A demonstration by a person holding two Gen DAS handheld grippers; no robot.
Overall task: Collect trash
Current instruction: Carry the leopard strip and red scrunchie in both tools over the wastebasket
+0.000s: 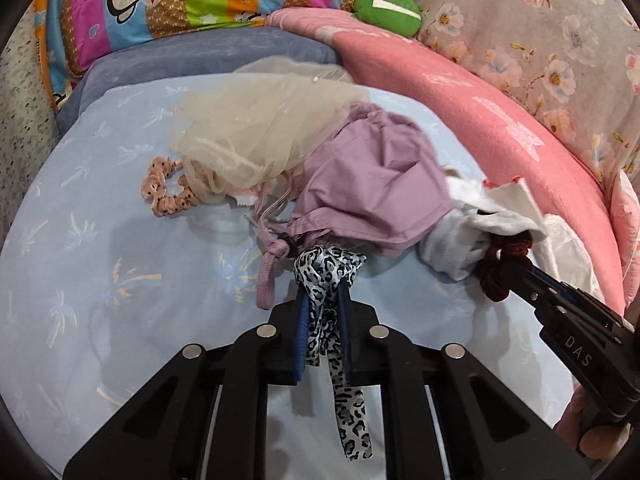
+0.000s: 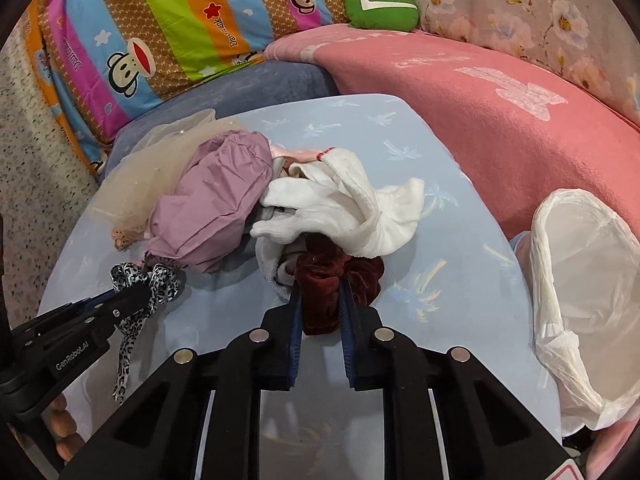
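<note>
My left gripper [image 1: 323, 280] is shut on a leopard-print scrunchie [image 1: 326, 270] with a long tail, at the near edge of a pile on the light blue table; it also shows in the right wrist view [image 2: 146, 280]. My right gripper [image 2: 320, 288] is shut on a dark red velvet scrunchie [image 2: 332, 276], also seen in the left wrist view [image 1: 500, 268]. The pile holds a purple cloth bag [image 1: 376, 184], beige tulle [image 1: 256, 128], white cloth [image 2: 352, 204] and a pink dotted scrunchie [image 1: 164, 188].
A white plastic trash bag [image 2: 580, 300] stands open at the table's right edge. A pink blanket [image 2: 500, 112], a grey-blue cushion [image 1: 208, 56], a striped cartoon quilt [image 2: 168, 20] and a green pillow [image 2: 380, 6] ring the light blue table [image 2: 440, 240].
</note>
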